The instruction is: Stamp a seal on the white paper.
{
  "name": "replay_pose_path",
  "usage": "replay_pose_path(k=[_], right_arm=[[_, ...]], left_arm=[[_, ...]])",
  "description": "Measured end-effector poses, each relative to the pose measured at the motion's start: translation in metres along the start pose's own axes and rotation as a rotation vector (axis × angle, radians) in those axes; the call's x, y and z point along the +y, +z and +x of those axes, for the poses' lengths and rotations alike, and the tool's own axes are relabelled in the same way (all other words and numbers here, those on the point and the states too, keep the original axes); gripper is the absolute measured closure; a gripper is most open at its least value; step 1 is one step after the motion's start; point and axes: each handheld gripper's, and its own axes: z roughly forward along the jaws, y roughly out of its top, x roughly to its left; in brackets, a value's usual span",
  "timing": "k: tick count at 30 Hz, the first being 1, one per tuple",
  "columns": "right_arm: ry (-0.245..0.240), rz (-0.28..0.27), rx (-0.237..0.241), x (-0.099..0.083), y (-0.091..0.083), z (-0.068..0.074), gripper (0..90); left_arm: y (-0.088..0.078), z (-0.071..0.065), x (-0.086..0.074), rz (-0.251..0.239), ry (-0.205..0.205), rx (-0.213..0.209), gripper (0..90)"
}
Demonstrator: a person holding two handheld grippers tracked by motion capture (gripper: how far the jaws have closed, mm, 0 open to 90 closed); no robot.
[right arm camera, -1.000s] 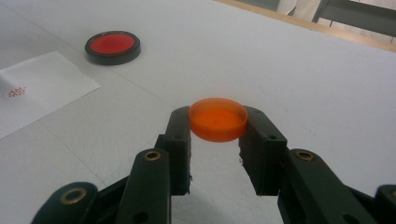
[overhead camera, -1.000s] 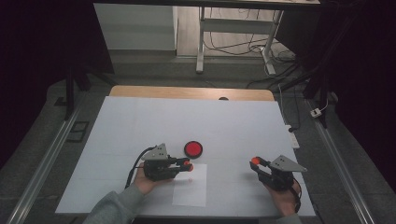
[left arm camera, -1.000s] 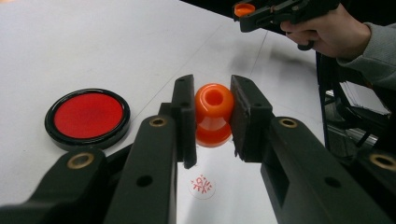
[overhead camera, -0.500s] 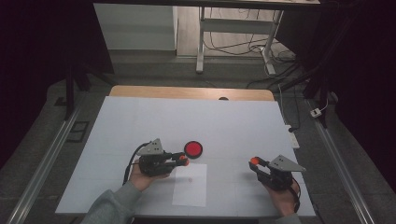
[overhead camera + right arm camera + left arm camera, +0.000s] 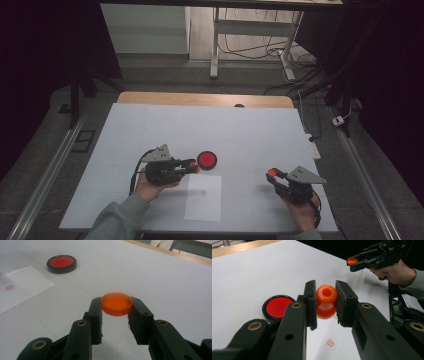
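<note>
- The left gripper (image 5: 325,302) is clamped on an orange stamp (image 5: 326,301), jaws pressing its two sides; the right gripper (image 5: 116,307) pinches the stamp's orange cap (image 5: 116,303) by its rim.
- The step in hand looks like stamping: a red mark (image 5: 330,342) already sits on the paper (image 5: 204,197), and the ink pad (image 5: 206,159) lies open just past it.
- To do it well, keep the stamp square to the surface. Any tilt would ink or print one edge only.
- From the left gripper, the pad lies at about 1 o'clock in the high view, very near. A short, level move followed by a straight drop should do.
- Press lightly on the pad; then lift straight up so the pad does not drag along.
- For a fresh print, choose bare paper beside the mark, at about 5 o'clock from the left gripper.
- Keep the right gripper parked at 3 o'clock, well apart, with the cap level and ready to go back on.
- The stamp is glossy orange plastic, rounded like a knob, with a narrower waist below and a hole in the end facing the camera.
- The cap is a shallow, translucent orange disc with a low wall.
- The pad is a round black tray with a red centre, lying flat on the white table (image 5: 150,130).
</note>
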Motion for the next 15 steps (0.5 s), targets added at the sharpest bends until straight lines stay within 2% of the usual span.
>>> replay_pose_path(k=[15], right_arm=[[-0.008,0.001,0.004,0.0008,0.0018,0.0019,64.5]], left_arm=[[0.0012,-0.0027,0.0020,0.000,0.003,-0.009,72.0]])
